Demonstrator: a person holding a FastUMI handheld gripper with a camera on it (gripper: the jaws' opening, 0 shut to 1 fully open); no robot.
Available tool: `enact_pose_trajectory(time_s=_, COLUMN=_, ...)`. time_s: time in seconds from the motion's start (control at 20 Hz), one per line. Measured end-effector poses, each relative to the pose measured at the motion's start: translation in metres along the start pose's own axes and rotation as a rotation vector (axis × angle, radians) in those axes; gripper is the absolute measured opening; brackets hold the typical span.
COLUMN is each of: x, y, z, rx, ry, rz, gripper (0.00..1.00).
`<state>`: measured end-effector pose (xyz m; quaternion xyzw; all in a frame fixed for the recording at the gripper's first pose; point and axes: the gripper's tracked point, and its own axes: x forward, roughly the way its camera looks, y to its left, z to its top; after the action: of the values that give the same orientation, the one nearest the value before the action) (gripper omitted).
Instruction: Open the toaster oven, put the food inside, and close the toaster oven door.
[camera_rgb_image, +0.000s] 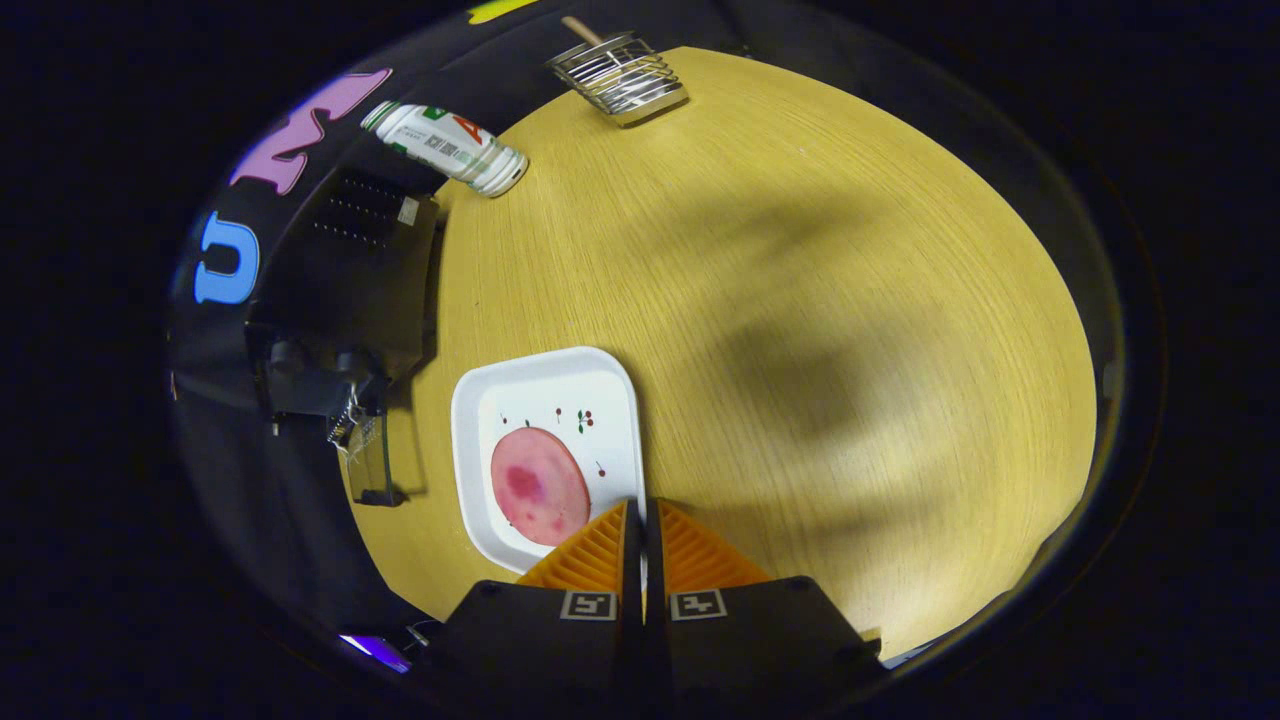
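Seen from above: gripper closed, fingers pressed together with only a thin slit between, nothing held, tips over the near right rim of the white plate. On the plate, a round pink slice of food, flat, no long axis to tell, lying toward the near side just left of the fingers. Left of the plate, close to its rim, the black toaster oven, long side running away from the plate, door state not clear. Beyond the oven, a white bottle lying on its side. Far past the plate, a wire holder with a wooden stick. Right of the plate, broad bare light wood table, shadowed in patches.
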<state>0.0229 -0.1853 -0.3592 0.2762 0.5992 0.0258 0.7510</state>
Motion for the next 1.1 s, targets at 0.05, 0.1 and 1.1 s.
enact_pose_trajectory(time_s=0.05, x=0.000, y=0.001, z=-0.003, rx=0.023, ry=-0.010, rz=0.026, gripper=0.05)
enact_pose_trajectory(time_s=0.1, x=0.000, y=0.003, z=-0.008, rx=0.049, ry=-0.007, rz=0.054, gripper=0.05)
enact_pose_trajectory(time_s=1.1, x=-0.060, y=0.106, z=-0.058, rx=0.248, ry=-0.026, rz=0.366, gripper=0.05)
